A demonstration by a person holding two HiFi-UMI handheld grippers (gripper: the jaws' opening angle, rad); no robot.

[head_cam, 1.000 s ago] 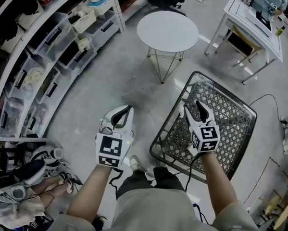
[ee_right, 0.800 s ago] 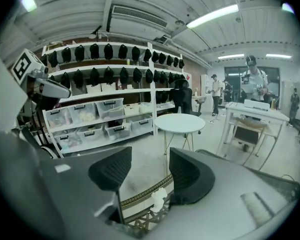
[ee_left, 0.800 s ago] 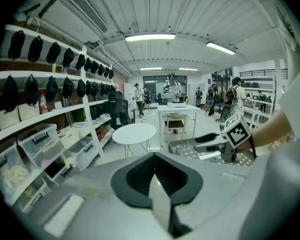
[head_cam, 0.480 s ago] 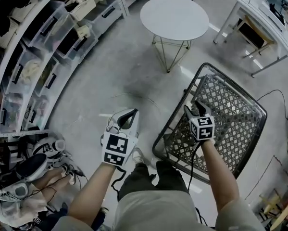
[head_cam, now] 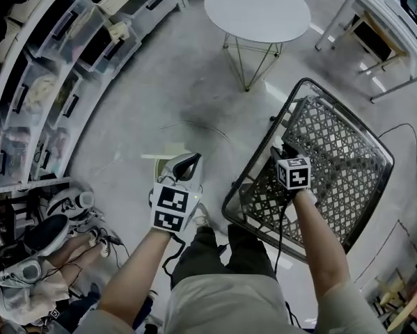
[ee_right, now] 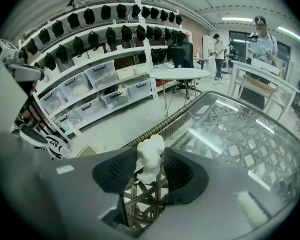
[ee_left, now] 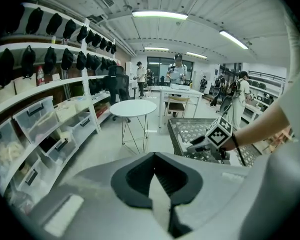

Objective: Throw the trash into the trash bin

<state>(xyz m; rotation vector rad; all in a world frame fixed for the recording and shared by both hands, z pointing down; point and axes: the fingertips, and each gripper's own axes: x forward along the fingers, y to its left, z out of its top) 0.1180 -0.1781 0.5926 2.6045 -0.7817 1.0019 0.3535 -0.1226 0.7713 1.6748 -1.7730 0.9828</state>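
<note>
A crumpled white wad of trash (ee_right: pixel 150 156) sits between the dark pads of my right gripper (ee_right: pixel 148 166), sticking out past the tips. The jaws are closing and both pads touch the wad. This gripper (head_cam: pixel 280 154) hangs over the near left rim of a big square black woven basket (head_cam: pixel 347 152); the head view does not show the wad. My left gripper (head_cam: pixel 187 161) hovers over the floor left of the basket, its tips together. In the left gripper view its jaws (ee_left: pixel 155 171) meet, with a pale strip in the seam that I cannot identify.
A round white table (head_cam: pixel 257 9) on wire legs stands beyond the basket. Shelves with clear storage boxes (head_cam: pixel 48 82) curve along the left. Shoes (head_cam: pixel 62 218) lie at the lower left. A pale flat piece (head_cam: pixel 168 150) lies on the floor by the left gripper.
Both grippers have sunk toward the floor. The right one has come down onto the basket's near left rim, and its jaws have narrowed.
</note>
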